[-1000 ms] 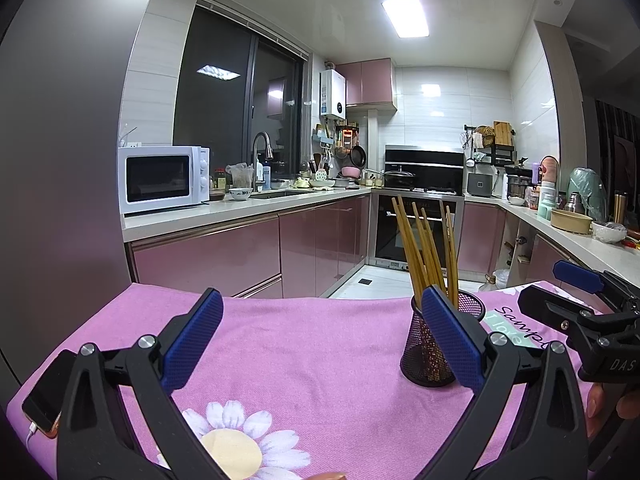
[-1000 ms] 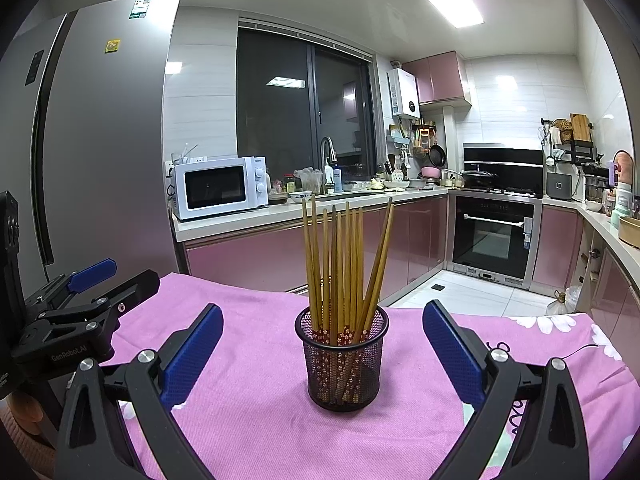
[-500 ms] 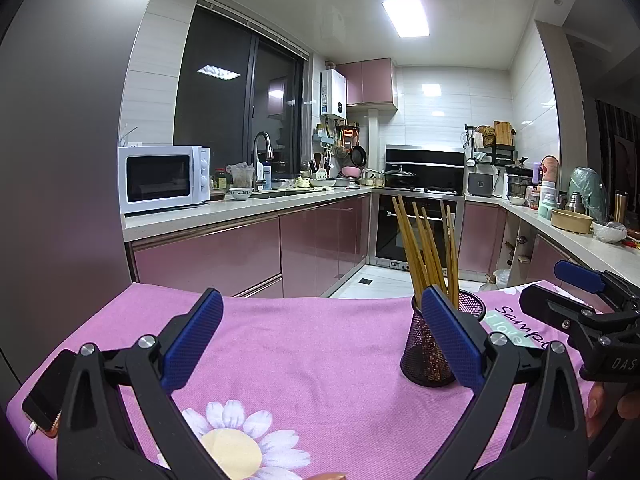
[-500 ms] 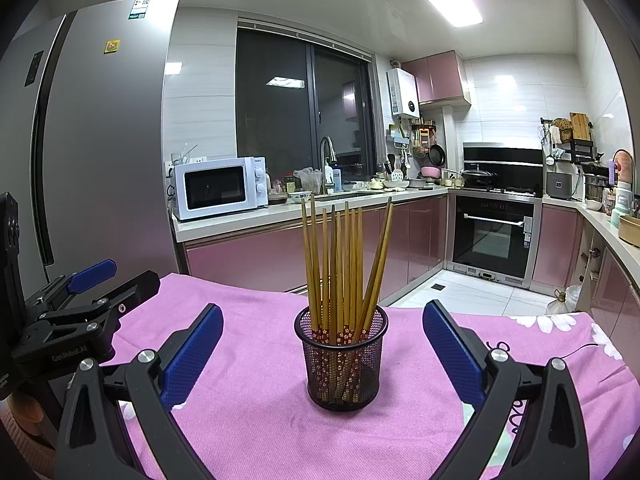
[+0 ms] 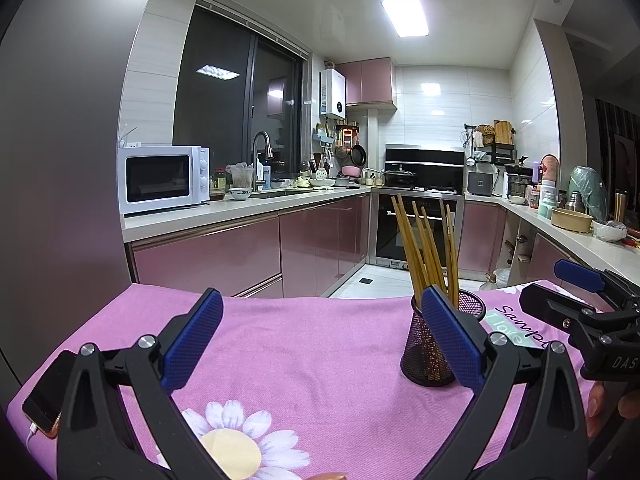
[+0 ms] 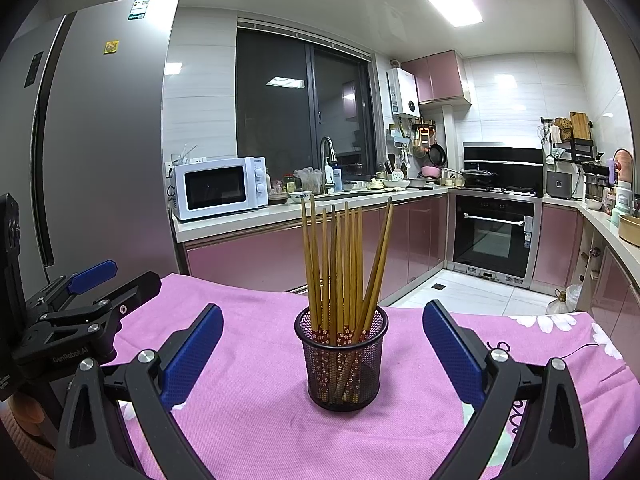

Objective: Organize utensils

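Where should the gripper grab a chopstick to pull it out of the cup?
Grab it near the top end, coming from above. The chopsticks stand upright in the mesh cup, so only their upper parts are free. The rightmost one leans away from the bunch, so it's probably easiest for the open right gripper.

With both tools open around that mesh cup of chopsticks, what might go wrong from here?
1. The mesh cup is narrow and loaded with tall chopsticks; a bump from the open right tool could tip it.
2. The chopsticks lean at different angles, so a pinch may catch several or knock others out.
3. The phone lies at the tablecloth edge beside the open left tool, so a careless sweep might push it off.
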Tool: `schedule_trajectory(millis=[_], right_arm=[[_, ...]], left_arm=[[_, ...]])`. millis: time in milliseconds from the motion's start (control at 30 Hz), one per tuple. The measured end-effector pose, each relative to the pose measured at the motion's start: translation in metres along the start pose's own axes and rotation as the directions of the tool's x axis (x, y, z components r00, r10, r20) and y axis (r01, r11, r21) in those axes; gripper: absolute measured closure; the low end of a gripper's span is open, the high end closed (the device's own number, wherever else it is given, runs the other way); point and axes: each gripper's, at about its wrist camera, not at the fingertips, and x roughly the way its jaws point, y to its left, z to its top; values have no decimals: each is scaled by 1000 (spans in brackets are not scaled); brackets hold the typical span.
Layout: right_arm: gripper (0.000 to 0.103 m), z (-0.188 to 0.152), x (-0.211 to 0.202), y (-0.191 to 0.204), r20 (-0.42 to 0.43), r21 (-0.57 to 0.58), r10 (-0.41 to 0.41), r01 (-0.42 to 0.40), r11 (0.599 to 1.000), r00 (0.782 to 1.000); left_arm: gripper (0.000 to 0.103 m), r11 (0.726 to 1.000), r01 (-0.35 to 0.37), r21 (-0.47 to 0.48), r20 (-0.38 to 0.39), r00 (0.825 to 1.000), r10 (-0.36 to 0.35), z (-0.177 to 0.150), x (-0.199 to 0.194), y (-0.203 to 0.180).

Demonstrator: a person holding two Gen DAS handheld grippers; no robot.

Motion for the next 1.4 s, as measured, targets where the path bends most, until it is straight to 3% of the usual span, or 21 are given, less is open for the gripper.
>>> schedule_trajectory(millis=[1400], right_arm=[[7, -2, 2, 2, -6, 10, -4, 5, 1000, 1000]], left_arm=[[5, 1000, -1, 1, -2, 1000, 1, 0, 0, -2]])
